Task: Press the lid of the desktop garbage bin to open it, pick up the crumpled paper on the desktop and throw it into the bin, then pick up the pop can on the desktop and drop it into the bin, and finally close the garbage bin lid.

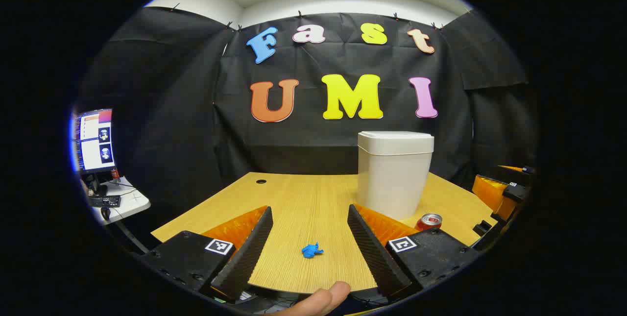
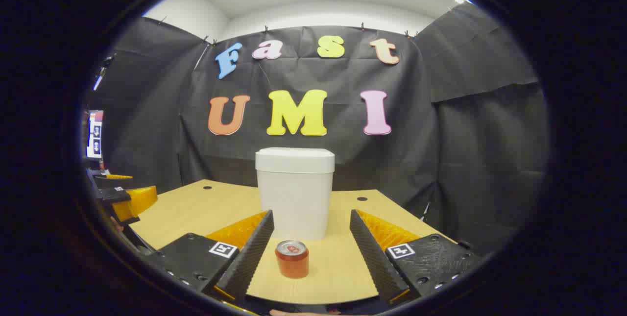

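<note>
The small blue crumpled paper wad — light, soft, likely best pinched across its middle — lies on the wooden surface between the left tool's wide-open, empty fingers, short of the closed white plastic bin.

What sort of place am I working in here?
Most likely a recording booth in an office: black cloth walls off a wooden desk with a bin, and beside it stands a side table with a monitor.

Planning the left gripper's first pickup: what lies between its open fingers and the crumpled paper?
Nothing. In the left gripper view, bare desktop runs from the left gripper to the crumpled paper, which lies between its fingers.
</note>
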Demonstrator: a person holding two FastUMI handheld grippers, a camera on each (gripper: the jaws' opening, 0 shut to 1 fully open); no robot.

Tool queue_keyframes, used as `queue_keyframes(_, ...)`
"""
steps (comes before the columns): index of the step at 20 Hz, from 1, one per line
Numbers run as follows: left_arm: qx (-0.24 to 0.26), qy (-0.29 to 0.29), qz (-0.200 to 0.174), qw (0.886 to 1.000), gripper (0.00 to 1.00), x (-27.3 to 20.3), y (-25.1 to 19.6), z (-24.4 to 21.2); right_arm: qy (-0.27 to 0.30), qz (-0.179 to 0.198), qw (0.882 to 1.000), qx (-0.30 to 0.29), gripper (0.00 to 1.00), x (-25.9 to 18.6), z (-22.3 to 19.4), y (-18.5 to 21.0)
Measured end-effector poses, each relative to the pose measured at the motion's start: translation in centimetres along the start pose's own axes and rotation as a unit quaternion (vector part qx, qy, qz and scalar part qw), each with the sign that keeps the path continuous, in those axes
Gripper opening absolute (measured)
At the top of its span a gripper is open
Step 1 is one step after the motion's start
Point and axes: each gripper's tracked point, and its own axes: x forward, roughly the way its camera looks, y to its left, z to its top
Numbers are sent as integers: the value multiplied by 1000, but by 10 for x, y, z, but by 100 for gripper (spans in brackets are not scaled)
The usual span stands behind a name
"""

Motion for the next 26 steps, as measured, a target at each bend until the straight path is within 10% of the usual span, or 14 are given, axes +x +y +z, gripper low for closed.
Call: queue_keyframes(26,6,21,16,1000,99,5,14,-11,-2,13,1000,-2,89,18,16,12)
